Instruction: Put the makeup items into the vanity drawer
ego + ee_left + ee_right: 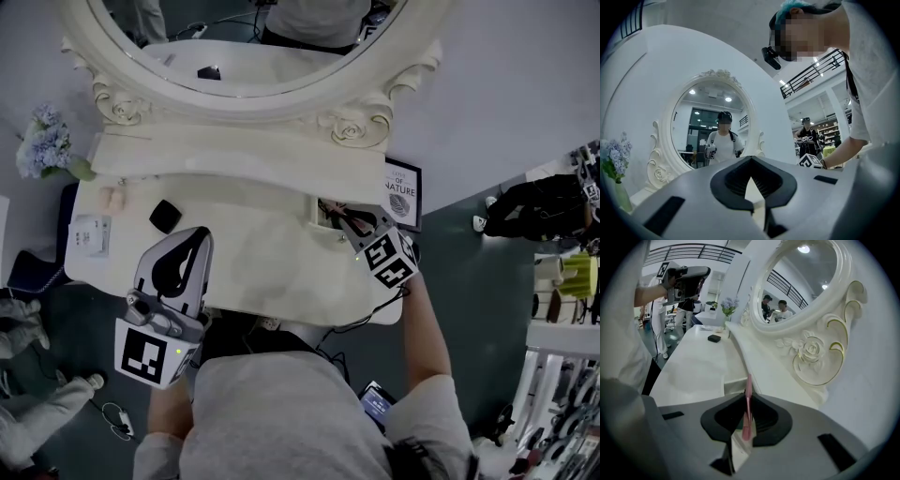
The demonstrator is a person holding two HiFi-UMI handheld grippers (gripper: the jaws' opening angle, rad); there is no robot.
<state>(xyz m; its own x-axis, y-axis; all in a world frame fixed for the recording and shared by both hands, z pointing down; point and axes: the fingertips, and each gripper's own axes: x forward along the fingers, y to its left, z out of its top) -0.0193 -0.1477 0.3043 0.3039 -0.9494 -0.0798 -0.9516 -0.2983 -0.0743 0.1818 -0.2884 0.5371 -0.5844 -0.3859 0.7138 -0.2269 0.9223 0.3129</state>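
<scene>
Head view: white vanity surface (262,258) below an oval mirror (244,56) in a carved frame. Drawer (733,383) open at the right end of the surface. Left hand-held gripper (192,246) raised over the left half of the surface, jaws together at the tips, nothing between. Right hand-held gripper (349,223) at the open drawer, jaws narrow, clamped on a thin pink stick (747,416) that points out past the pads toward the drawer. Black compact (164,216) on the surface, left of centre, near the left hand-held gripper. Blue flowers (42,141) at the far left.

Two tools (178,246) (339,217), one mirror (281,67), one pink stick (747,401)
</scene>
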